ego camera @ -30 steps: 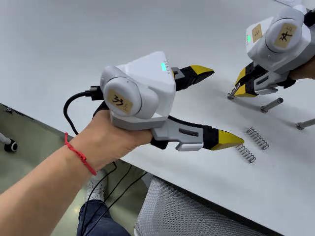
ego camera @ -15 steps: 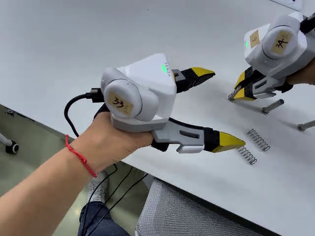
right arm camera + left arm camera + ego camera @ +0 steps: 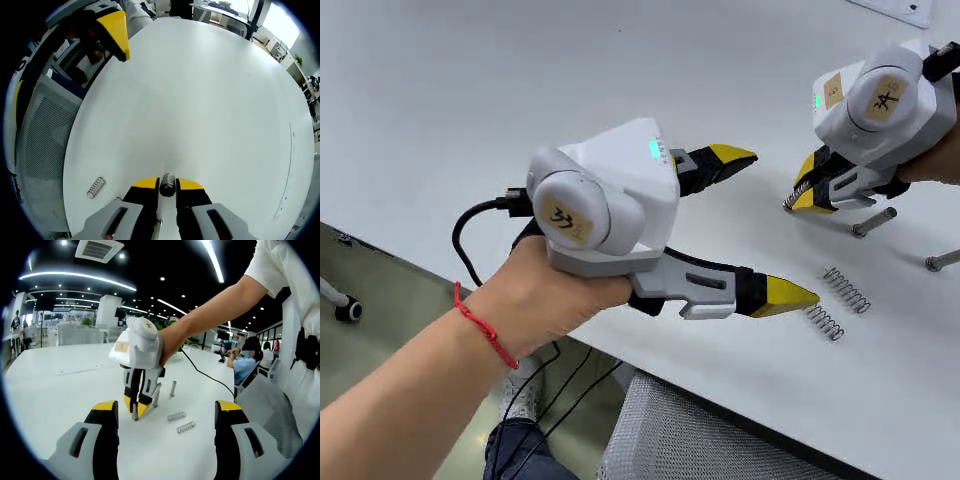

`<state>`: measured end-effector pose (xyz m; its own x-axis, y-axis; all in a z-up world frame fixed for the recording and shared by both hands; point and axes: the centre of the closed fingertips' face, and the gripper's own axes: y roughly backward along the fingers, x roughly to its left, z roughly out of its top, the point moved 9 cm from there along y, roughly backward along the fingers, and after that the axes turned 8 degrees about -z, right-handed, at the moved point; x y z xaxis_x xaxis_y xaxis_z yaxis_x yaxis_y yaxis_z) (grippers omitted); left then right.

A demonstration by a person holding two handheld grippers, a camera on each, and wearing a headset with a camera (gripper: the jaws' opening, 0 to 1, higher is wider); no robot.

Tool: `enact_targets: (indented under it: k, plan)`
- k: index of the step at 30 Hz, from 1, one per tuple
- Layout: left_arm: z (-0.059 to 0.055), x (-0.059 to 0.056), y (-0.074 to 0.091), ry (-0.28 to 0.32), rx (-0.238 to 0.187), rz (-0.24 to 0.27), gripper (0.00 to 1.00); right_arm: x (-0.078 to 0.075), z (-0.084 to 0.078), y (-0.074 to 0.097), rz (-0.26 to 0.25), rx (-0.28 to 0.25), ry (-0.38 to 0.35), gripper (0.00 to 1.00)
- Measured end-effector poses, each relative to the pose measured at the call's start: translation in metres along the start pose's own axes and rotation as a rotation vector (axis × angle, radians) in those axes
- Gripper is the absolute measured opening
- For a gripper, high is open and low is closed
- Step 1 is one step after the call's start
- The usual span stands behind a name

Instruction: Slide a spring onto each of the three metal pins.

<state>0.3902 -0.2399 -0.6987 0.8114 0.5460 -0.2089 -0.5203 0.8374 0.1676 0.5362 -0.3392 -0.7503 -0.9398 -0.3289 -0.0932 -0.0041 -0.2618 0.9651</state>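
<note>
My right gripper (image 3: 802, 197) stands tilted at the table's far right, shut on a spring (image 3: 792, 196) whose end pokes out past its yellow tips; in the right gripper view the spring (image 3: 167, 184) sits end-on between the closed jaws. Two metal pins (image 3: 873, 222) (image 3: 942, 261) lie on the white table just right of it. Two loose springs (image 3: 845, 289) (image 3: 823, 322) lie nearer me. My left gripper (image 3: 765, 225) hovers open and empty left of them. In the left gripper view its jaws frame the right gripper (image 3: 136, 407), the pins (image 3: 173, 388) and the loose springs (image 3: 176, 416).
The white table (image 3: 520, 90) stretches wide to the left and back. Its front edge runs diagonally under my left hand, with a grey mesh chair (image 3: 700, 440) below it. A cable (image 3: 470, 225) trails from the left gripper. A person sits far off (image 3: 245, 365).
The head camera has shifted slightly, so everything sits a little lower in the picture. Both grippers, the pins and the loose springs keep their places relative to each other.
</note>
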Motion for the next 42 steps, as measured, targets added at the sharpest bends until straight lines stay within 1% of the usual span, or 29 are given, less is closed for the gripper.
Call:
enact_targets:
  k: [5, 13, 21, 25, 30, 31, 35, 38, 39, 41, 42]
  plan:
    - [0.0, 0.0, 0.0, -0.001, 0.003, -0.001, 0.78, -0.001, 0.0, 0.0, -0.001, -0.007, -0.009, 0.11]
    - [0.002, 0.0, 0.0, -0.008, 0.009, -0.001, 0.78, -0.001, -0.001, 0.005, -0.009, -0.025, -0.025, 0.14]
    - [0.004, -0.003, -0.001, -0.018, 0.017, -0.004, 0.78, 0.003, -0.002, 0.015, -0.027, -0.057, -0.048, 0.2]
    - [0.005, -0.005, -0.002, -0.026, 0.028, -0.008, 0.78, 0.005, -0.004, 0.022, -0.037, -0.088, -0.067, 0.25]
    - [0.007, -0.007, -0.003, -0.034, 0.04, -0.012, 0.78, 0.008, -0.007, 0.032, -0.051, -0.118, -0.087, 0.27]
    - [0.008, -0.008, -0.003, -0.037, 0.042, -0.012, 0.78, 0.008, -0.009, 0.03, -0.052, -0.125, -0.091, 0.28]
    - [0.009, -0.01, -0.005, -0.049, 0.055, -0.019, 0.78, 0.012, -0.012, 0.04, -0.069, -0.158, -0.104, 0.32]
    - [0.01, -0.01, -0.005, -0.056, 0.069, -0.023, 0.78, 0.015, -0.015, 0.049, -0.088, -0.193, -0.131, 0.35]
    - [0.011, -0.01, -0.006, -0.058, 0.072, -0.024, 0.79, 0.016, -0.016, 0.053, -0.097, -0.214, -0.146, 0.36]
    - [0.012, -0.011, -0.006, -0.061, 0.076, -0.028, 0.79, 0.017, -0.021, 0.056, -0.111, -0.233, -0.166, 0.38]
    - [0.013, -0.011, -0.007, -0.064, 0.082, -0.031, 0.78, 0.018, -0.024, 0.06, -0.123, -0.248, -0.17, 0.4]
